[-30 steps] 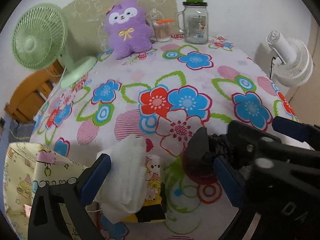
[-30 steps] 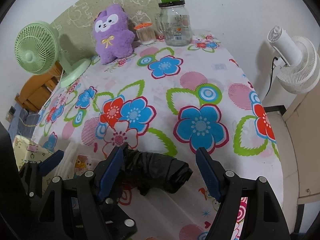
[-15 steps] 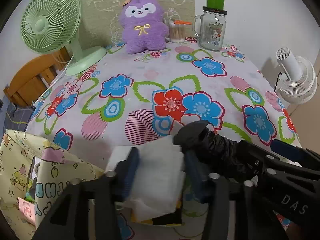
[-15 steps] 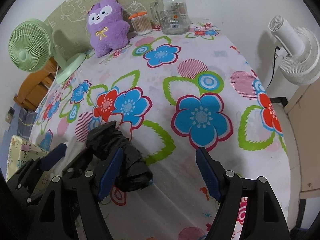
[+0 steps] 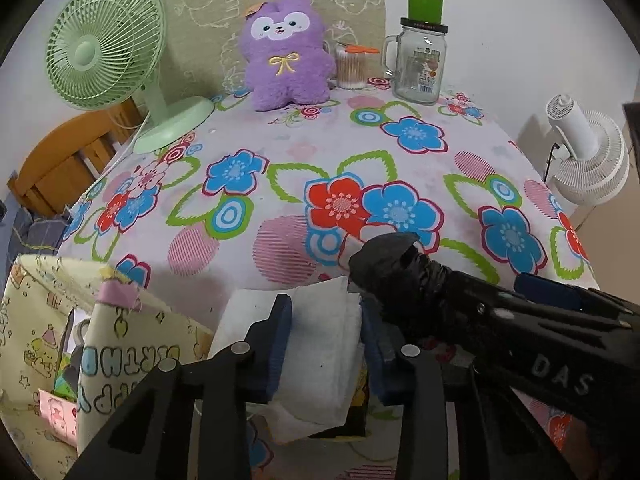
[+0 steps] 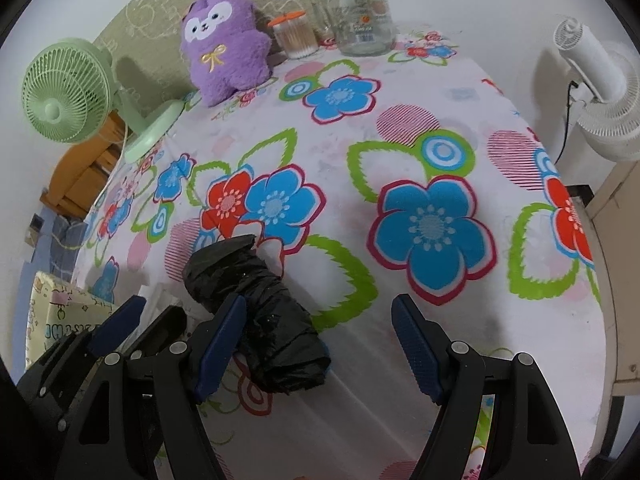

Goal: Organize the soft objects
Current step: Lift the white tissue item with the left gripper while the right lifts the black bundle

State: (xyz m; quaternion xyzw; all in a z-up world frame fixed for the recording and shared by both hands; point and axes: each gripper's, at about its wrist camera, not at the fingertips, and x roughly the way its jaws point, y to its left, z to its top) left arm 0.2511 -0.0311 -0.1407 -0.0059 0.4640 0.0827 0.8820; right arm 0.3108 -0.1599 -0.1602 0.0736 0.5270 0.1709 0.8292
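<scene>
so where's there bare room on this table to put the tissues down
The middle of the tablecloth is free, between the purple plush and the black bag roll. Crowded: back edge with the glass jar and green fan.

wall: white | table: floral cloth; wooden chair left; white fan right

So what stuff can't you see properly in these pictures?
- Left wrist view: the tissue pack under the white tissue is mostly hidden by the tissue and the closing left gripper.
- Left wrist view: inside the cartoon bag is cut off by its own wall.
- Right wrist view: the black bag roll's near end hides behind a right gripper finger.
</scene>
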